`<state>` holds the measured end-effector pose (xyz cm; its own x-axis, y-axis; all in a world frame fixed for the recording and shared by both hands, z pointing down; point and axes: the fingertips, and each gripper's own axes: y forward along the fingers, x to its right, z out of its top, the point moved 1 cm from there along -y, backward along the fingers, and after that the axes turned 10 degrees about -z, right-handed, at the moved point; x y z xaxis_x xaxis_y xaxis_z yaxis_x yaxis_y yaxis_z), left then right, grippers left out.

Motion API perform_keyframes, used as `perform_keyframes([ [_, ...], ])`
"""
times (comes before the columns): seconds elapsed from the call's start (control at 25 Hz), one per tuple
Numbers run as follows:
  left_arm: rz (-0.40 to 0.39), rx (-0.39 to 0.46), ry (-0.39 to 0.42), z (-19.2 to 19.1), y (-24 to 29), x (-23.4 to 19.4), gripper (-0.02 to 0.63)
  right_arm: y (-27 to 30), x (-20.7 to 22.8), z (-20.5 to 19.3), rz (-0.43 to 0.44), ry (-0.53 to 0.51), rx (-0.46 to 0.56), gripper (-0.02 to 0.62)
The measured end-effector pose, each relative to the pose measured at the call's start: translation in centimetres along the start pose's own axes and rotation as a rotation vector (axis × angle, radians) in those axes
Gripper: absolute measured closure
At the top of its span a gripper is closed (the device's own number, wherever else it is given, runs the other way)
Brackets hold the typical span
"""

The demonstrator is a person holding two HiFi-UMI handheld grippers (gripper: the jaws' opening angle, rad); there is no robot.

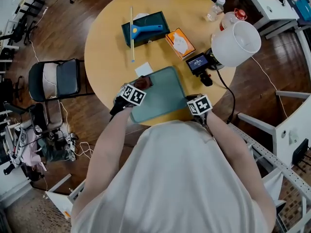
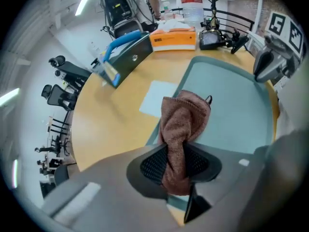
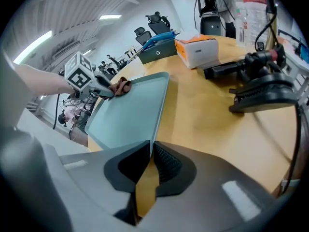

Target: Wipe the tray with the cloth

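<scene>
Left gripper (image 2: 176, 167) clamps cloth (image 2: 186, 116) (right gripper (image 3: 150, 162) pinches tray (image 3: 129, 114)).

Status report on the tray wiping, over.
Left gripper shut on brown terry cloth, at left edge of teal plastic tray. Right gripper shut on tray rim. Nothing else on tray.

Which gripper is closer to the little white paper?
Left. The left gripper, holding the cloth, sits just beside the white paper; the right gripper grips the tray at its opposite side.

Orange tissue box (image 1: 180, 42) sits beside dark case (image 1: 156, 19) (scraper (image 1: 146, 29) atop).
</scene>
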<state>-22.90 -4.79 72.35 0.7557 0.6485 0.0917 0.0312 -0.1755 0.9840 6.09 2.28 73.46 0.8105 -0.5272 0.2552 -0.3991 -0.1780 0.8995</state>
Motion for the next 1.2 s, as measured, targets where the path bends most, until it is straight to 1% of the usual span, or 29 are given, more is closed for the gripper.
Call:
perform_keyframes([
  [0.08, 0.037, -0.036, -0.055, -3.6, -0.4, -1.8, 0.298, 0.0, 0.0, 0.1, 0.0, -0.003, -0.002, 0.563],
  [0.16, 0.053, -0.053, -0.112, -6.2, -0.7, -2.6, 0.298, 0.1, 0.0, 0.1, -0.002, 0.0, -0.002, 0.565],
  [0.24, 0.052, -0.047, -0.127, -6.8, -0.8, -2.2, 0.299, 0.1, -0.1, 0.1, -0.006, 0.007, -0.001, 0.568],
  [0.32, 0.034, -0.022, -0.105, -5.5, -0.7, -0.9, 0.299, 0.2, -0.1, 0.2, -0.006, 0.013, -0.002, 0.569],
  [0.44, -0.004, 0.021, -0.014, -1.4, -0.4, 2.5, 0.299, 0.2, -0.1, 0.2, -0.003, 0.021, -0.004, 0.569],
  [0.6, -0.065, 0.071, 0.107, 5.8, 0.3, 7.6, 0.299, 0.1, -0.2, 0.2, 0.0, 0.028, -0.001, 0.569],
  [0.72, -0.108, 0.089, 0.226, 10.7, 0.5, 11.9, 0.299, 0.1, -0.3, 0.2, 0.002, 0.032, 0.001, 0.569],
  [0.8, -0.113, 0.084, 0.304, 12.7, 0.6, 14.1, 0.298, 0.1, -0.3, 0.4, 0.003, 0.037, 0.004, 0.569],
  [0.84, -0.107, 0.076, 0.331, 13.2, 0.6, 14.6, 0.299, 0.1, -0.2, 0.4, 0.006, 0.049, 0.007, 0.571],
  [0.92, -0.103, 0.06, 0.352, 12.9, 0.7, 14.7, 0.299, 0.2, -0.1, 0.4, 0.017, 0.091, 0.011, 0.574],
  [1.0, -0.101, 0.046, 0.355, 11.1, 0.7, 13.9, 0.299, 0.2, 0.0, 0.1, 0.019, 0.108, 0.011, 0.575],
  [1.12, -0.08, 0.015, 0.346, 6.1, 0.2, 11.5, 0.299, 0.1, 0.1, 0.1, 0.016, 0.1, 0.01, 0.575],
  [1.2, -0.062, -0.014, 0.32, 1.9, -0.2, 9.3, 0.299, 0.1, 0.1, 0.2, 0.02, 0.107, 0.01, 0.575],
])
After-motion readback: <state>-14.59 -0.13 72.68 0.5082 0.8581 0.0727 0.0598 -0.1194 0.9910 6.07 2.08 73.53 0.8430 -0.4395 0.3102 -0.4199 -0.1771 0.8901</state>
